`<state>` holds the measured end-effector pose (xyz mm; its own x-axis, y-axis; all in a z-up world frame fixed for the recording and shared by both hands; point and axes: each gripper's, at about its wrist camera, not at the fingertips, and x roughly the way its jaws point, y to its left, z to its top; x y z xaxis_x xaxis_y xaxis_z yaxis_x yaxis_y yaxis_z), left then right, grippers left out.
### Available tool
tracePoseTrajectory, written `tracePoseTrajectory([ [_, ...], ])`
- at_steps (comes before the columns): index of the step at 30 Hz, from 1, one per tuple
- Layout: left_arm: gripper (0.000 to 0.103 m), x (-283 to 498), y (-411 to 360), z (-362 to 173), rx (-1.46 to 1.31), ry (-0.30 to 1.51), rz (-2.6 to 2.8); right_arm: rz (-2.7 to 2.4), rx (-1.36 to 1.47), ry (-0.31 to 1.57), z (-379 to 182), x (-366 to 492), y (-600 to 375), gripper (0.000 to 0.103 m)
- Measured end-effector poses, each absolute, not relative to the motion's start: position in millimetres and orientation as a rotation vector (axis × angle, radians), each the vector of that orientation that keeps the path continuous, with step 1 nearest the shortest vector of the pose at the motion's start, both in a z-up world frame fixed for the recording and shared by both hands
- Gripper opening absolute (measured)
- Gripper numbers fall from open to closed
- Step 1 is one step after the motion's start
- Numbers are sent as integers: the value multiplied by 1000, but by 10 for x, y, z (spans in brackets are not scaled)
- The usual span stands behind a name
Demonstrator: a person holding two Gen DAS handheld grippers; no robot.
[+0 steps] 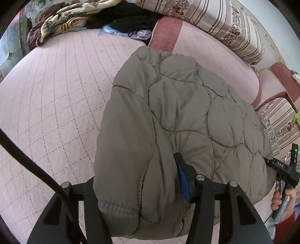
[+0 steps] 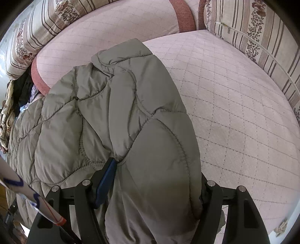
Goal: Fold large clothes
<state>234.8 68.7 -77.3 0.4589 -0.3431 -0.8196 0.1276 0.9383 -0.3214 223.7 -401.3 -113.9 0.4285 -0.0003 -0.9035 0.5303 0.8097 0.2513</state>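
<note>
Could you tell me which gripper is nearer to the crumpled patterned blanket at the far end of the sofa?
Left. The left gripper, on the jacket, faces the blanket; the right gripper sits farther along.

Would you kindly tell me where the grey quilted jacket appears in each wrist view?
Left wrist: grey quilted jacket fills centre and lower middle, running toward the right edge.
Right wrist: it fills centre and lower left, between the jaws.
Shared landmark: the reddish seat band just beyond the jacket's far end.

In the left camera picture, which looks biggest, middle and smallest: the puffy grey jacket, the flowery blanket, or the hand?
1. Grey jacket, though it is nearest the camera, which swells it.
2. Flowery blanket, far off, so likely bigger than it looks.
3. Hand, only partly in view at the edge.
</note>
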Motion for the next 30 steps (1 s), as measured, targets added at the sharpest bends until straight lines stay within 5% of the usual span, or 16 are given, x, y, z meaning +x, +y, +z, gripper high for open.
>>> tracePoseTrajectory([
  [18, 66, 2400, 753, -826, -281, 1090, -275, -385, 541, 1081, -1102, 2066, -3855, 75],
  [30, 66, 1991, 809, -605, -242, 954, -170, -611, 574, 851, -451, 1305, -4059, 80],
])
